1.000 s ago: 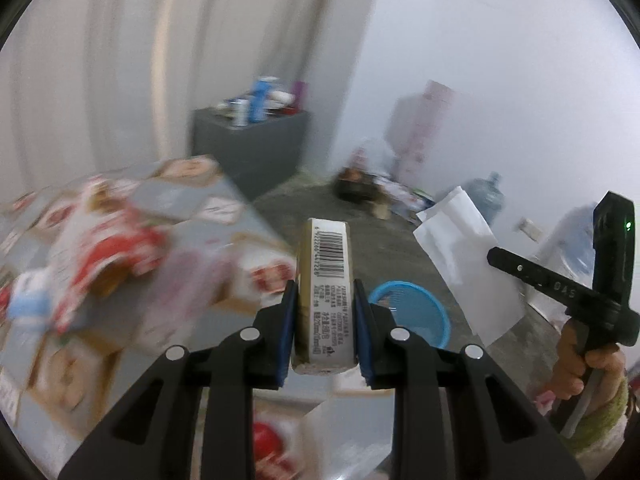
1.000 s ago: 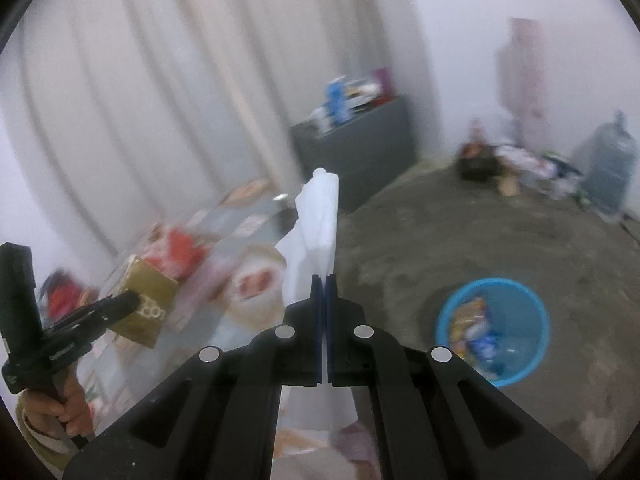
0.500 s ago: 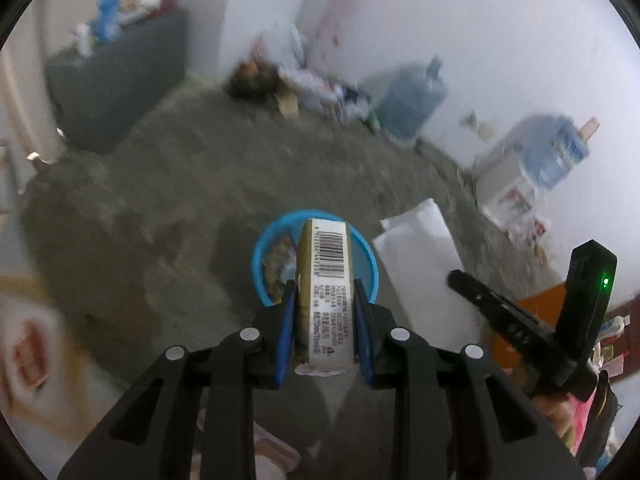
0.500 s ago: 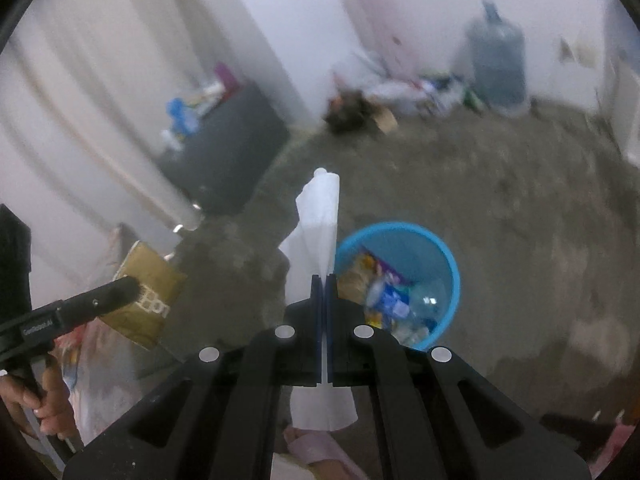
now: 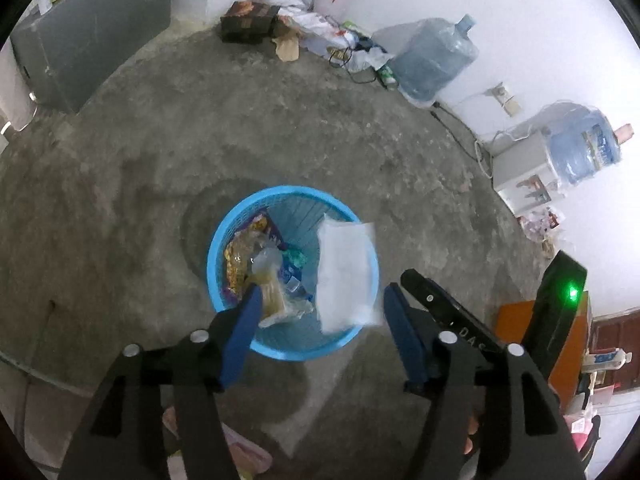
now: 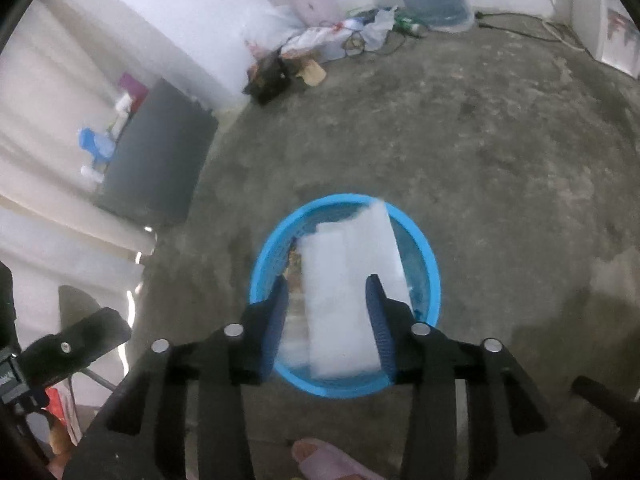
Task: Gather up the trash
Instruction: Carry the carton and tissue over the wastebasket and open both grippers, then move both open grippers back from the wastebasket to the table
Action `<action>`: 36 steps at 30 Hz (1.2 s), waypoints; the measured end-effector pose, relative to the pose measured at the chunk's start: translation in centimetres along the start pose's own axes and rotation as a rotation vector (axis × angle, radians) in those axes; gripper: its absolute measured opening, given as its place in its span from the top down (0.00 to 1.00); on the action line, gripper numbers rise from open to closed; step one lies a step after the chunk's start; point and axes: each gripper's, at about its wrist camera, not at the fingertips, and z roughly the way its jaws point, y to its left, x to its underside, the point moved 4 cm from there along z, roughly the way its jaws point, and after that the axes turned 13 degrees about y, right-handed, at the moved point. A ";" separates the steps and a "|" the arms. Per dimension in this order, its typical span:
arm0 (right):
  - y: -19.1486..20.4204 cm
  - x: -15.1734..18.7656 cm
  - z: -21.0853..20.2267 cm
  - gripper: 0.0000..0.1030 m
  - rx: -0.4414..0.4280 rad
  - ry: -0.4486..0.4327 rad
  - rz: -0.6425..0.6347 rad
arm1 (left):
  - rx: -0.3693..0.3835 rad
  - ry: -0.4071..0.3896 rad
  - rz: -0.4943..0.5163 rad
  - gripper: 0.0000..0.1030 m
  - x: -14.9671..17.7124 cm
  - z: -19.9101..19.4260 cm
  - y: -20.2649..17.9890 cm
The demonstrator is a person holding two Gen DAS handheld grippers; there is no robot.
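A blue round trash basket (image 5: 224, 240) stands on the concrete floor below both grippers; it also shows in the right wrist view (image 6: 434, 280). My left gripper (image 5: 320, 312) is open and empty above it. A gold carton (image 5: 272, 294) lies among wrappers inside the basket. My right gripper (image 6: 326, 304) is open. A white tissue (image 6: 346, 280) is blurred over the basket, free of the fingers; it shows in the left wrist view (image 5: 346, 272) too.
A dark cabinet (image 5: 92, 36) stands by the wall at the left. Bags, boxes and cables (image 5: 304, 24) lie along the far wall, with water jugs (image 5: 434, 56) at the right. A pink slipper (image 6: 332, 462) is at the bottom edge.
Both grippers swung from the table to above the basket and opened. The gold carton dropped from the left gripper into the basket; the white tissue left the right gripper and is falling.
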 end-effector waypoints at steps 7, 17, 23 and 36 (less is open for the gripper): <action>-0.4 1.4 -1.6 0.54 -0.015 -0.012 -0.012 | -0.026 -0.057 -0.009 0.38 0.9 -1.8 0.5; -0.1 1.9 -4.4 0.50 -0.044 -0.037 -0.065 | -0.023 -0.171 0.013 0.38 5.6 -8.2 0.2; 1.4 3.6 -6.4 0.38 -0.065 -0.068 -0.147 | -0.086 -0.270 -0.016 0.37 11.2 -12.3 2.6; 8.9 8.6 -8.8 0.38 -0.158 -0.016 -0.365 | -0.210 -0.556 -0.215 0.37 28.0 -23.2 10.7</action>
